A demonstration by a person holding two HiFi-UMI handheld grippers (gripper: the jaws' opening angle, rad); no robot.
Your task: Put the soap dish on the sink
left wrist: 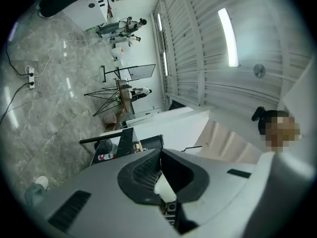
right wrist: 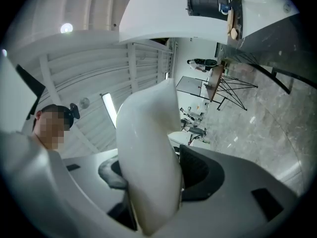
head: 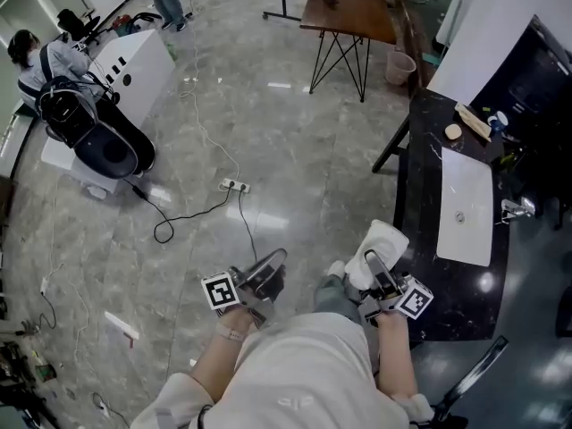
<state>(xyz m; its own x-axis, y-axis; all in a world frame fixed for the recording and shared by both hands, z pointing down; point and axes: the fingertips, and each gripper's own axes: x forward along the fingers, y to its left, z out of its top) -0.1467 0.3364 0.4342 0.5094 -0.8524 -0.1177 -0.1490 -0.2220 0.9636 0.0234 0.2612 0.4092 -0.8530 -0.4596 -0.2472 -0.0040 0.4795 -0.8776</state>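
Glossy white curved soap dish [head: 382, 239] clamped in right gripper [head: 374, 264], left gripper [head: 275, 262] jaws clenched

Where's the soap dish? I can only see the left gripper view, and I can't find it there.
Observer: The glossy white curved soap dish is in the other hand. The right gripper has its jaws closed on it.
Operator: How do I find the sink?
Observer: The head view shows it. The white rectangular sink is set into a long black stone-look counter, to the right of the dish and a bit past it.
Operator: Is the dish touching the counter yet?
Observer: No. It is held up in the air beside the counter's near end, not resting on anything.
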